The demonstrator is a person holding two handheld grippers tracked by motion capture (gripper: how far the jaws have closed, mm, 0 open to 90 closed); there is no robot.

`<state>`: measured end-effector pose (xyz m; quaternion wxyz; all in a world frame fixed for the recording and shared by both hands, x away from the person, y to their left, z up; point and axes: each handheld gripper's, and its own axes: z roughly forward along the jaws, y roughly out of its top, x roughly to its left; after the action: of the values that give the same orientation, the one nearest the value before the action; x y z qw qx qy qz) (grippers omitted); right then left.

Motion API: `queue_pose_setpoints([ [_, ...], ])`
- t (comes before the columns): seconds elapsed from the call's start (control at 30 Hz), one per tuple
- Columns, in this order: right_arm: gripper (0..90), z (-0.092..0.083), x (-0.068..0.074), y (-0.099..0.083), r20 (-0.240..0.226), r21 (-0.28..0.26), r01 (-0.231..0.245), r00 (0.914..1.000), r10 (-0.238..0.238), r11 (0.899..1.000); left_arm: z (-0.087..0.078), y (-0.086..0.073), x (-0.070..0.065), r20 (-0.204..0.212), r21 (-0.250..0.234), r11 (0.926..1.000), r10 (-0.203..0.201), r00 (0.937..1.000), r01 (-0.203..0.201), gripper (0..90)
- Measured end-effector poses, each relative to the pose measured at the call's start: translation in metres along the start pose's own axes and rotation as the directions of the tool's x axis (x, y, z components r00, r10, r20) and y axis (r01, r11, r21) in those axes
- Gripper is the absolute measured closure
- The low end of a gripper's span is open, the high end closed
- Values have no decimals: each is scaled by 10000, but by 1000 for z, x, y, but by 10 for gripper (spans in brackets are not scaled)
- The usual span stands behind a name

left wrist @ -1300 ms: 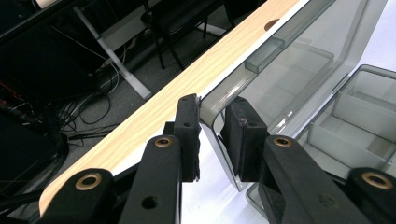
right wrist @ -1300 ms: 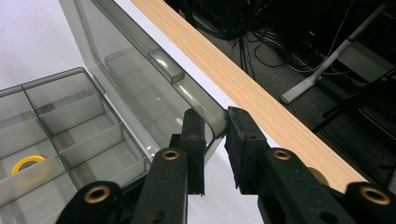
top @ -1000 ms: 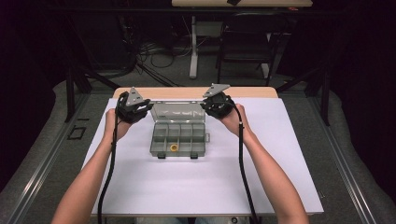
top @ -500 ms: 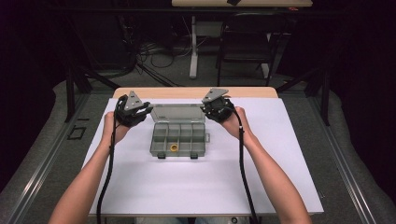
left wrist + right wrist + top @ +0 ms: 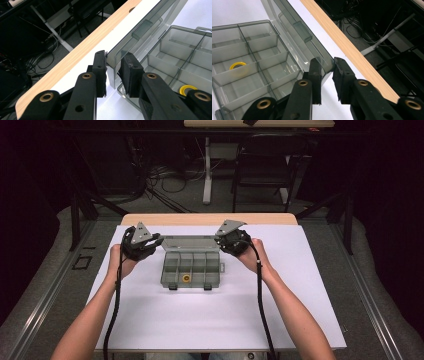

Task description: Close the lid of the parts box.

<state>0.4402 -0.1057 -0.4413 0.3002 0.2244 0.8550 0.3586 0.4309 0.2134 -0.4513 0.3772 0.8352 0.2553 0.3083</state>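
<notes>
A smoky clear compartment box [image 5: 192,268] sits mid-table with its lid [image 5: 189,243] raised toward the far edge. A small yellow ring [image 5: 186,278] lies in one front compartment. My left gripper [image 5: 159,241] is at the lid's left corner and my right gripper [image 5: 219,240] at its right corner. In the left gripper view the jaws [image 5: 113,56] close on the lid corner [image 5: 140,37], with the ring [image 5: 188,89] beyond. In the right gripper view the jaws [image 5: 327,61] pinch the other lid corner [image 5: 294,32], and the ring [image 5: 237,65] rests inside the box.
The box stands on a white sheet [image 5: 215,320] covering a wooden table whose far edge [image 5: 210,219] shows bare. Behind the table are a dark chair [image 5: 265,165], a desk leg [image 5: 206,170] and floor cables. Both gripper cables trail back along the forearms.
</notes>
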Motion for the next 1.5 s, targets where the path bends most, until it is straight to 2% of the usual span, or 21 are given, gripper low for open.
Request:
queue_pose_setpoints([
  [0.57,770,-4,6,-3,-30,21,318,9995,-318,9995,-3,-1,-4,81,11,10000,-4,10000,4,725],
  [0.63,770,-4,5,-3,-30,6,368,9993,-368,9993,-4,1,-4,189,-12,10000,54,9998,-54,692],
  [0.7,769,-4,6,-3,-66,-3,383,9992,-383,9993,-8,4,-5,379,-152,9999,-56,9993,61,589],
  [0.8,768,-4,7,-3,-29,-17,386,9993,-386,9993,-15,11,-7,505,-579,9980,-221,9985,250,485],
  [0.87,768,-4,6,-3,-48,-16,392,9992,-392,9992,-19,16,-8,524,-787,9965,-238,9983,279,483],
  [0.9,768,-4,6,-3,-47,-24,394,9992,-394,9992,-20,18,-8,564,-888,9954,-321,9979,370,507],
  [1.03,765,-4,7,-4,-1,-127,372,9993,-372,9992,-20,28,-6,229,-1094,9887,-1002,9947,1021,686],
  [1.17,762,-4,7,-3,-50,-58,375,9993,-375,9993,-11,32,-1,-109,-822,9851,-1525,9882,1511,795],
  [1.33,758,-5,8,-4,-40,-131,415,9991,-416,9991,1,28,1,-72,-399,9788,-2011,9795,2007,845],
  [1.43,755,-6,9,-5,-108,-108,374,9992,-375,9992,3,25,-1,50,-241,9783,-2059,9786,2060,859],
  [1.5,746,-6,9,-5,-124,-147,372,9992,-374,9992,3,24,-2,116,-167,9801,-1974,9802,1976,865],
])
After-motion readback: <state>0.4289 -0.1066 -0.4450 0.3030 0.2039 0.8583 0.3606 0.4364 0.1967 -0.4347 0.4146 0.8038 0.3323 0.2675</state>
